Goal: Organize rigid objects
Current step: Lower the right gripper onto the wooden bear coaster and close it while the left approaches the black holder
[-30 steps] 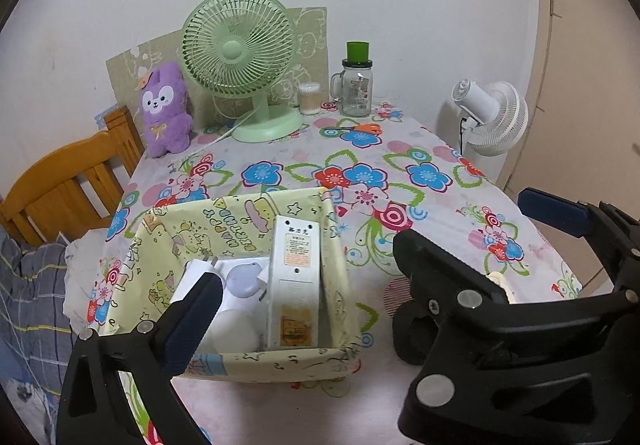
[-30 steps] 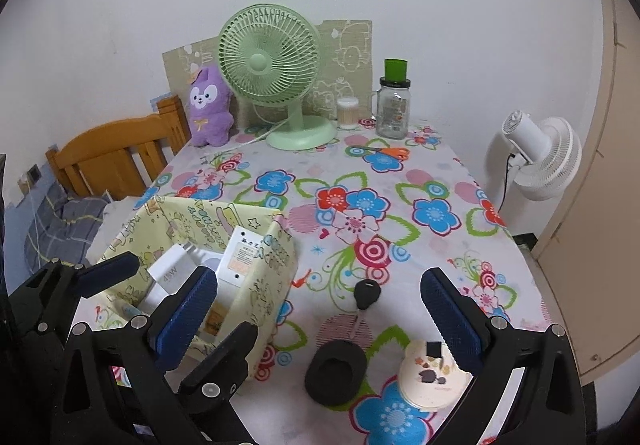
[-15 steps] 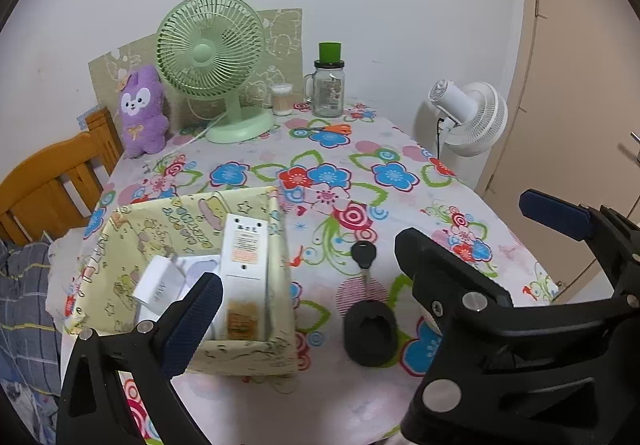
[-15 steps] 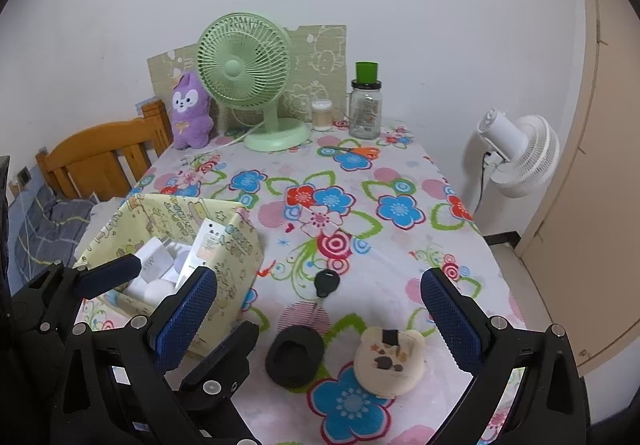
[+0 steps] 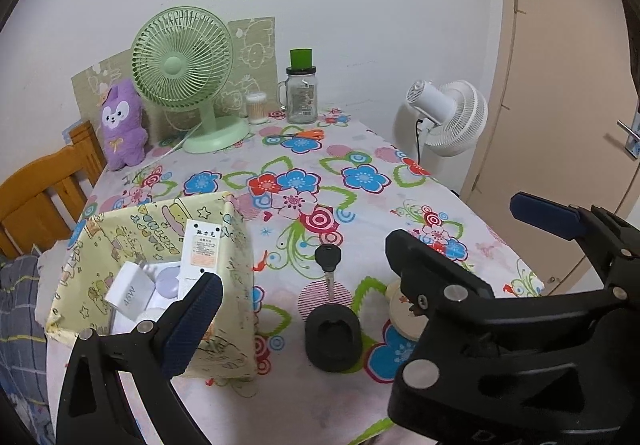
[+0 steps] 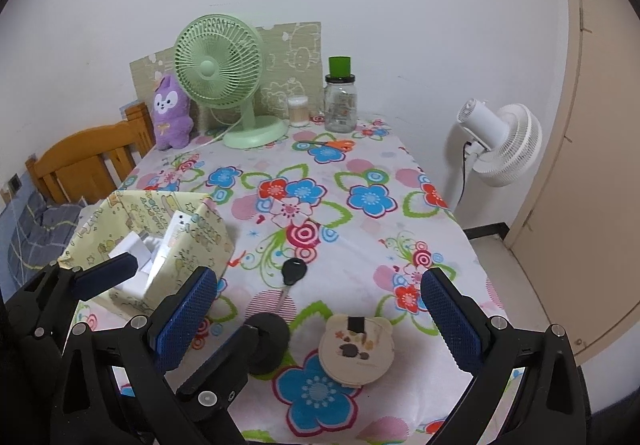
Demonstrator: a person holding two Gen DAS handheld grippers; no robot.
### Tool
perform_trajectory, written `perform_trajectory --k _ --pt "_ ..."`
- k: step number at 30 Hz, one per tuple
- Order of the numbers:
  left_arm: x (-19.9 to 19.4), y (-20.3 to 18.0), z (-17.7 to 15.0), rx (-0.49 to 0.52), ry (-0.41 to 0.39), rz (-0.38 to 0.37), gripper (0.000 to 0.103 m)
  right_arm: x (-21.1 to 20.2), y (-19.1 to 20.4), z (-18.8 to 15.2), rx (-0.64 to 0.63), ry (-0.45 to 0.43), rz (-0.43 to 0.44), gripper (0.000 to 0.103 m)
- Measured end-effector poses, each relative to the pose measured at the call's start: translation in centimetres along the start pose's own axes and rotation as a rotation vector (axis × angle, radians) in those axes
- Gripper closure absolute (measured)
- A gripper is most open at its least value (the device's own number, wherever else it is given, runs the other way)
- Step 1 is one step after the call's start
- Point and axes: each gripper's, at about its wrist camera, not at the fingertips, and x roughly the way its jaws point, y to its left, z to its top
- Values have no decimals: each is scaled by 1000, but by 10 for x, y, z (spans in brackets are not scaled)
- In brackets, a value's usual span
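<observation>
From the left wrist view, your left gripper (image 5: pixel 362 245) hangs with its fingers spread wide and nothing between them. The yellow box (image 5: pixel 236 245) sits at the near left, already holding a white charger (image 5: pixel 130 295) and a tall white device (image 5: pixel 200 249). The black key (image 5: pixel 328 261), the black round case (image 5: pixel 332 337) and the bear-shaped disc (image 5: pixel 404 321) lie loose on the tablecloth (image 5: pixel 360 149), right of the box. Reach low here and a finger may snag the soft box wall and tip it.

From the right wrist view, your right gripper (image 6: pixel 316 319) also gapes, holding nothing, above the bear-shaped disc. The left gripper's body overlaps the black round case, so the two tools could collide. The flat key may slide rather than lift.
</observation>
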Motion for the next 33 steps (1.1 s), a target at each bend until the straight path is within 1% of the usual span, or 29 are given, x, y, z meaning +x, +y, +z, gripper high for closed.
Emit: perform_trajectory --k 3,4,7,15,21,29,30,33 --pt "2 -4 -3 -5 -11 -9 0 1 -5 -3 -1 -2 -4 0" --pt "3 -6 -4 -5 -29 -12 0 2 -6 -4 0 -3 -6 0" --pt "5 -10 -7 7 -41 8 0 4 -11 -8 0 -5 -10 0" --pt "19 -19 -15 2 -14 2 0 13 -19 -17 -15 9 -23 0" --pt "29 -26 -20 18 -4 1 0 23 -27 -24 -6 27 -27 0" --pt "47 -26 -31 -27 31 -18 0 37 -35 -35 -21 30 -46 0" --pt "49 -26 -33 -30 34 -15 1 39 -36 -36 -25 29 -49 0" --pt "56 -28 -37 -32 32 26 2 45 -38 -41 -29 32 -63 0"
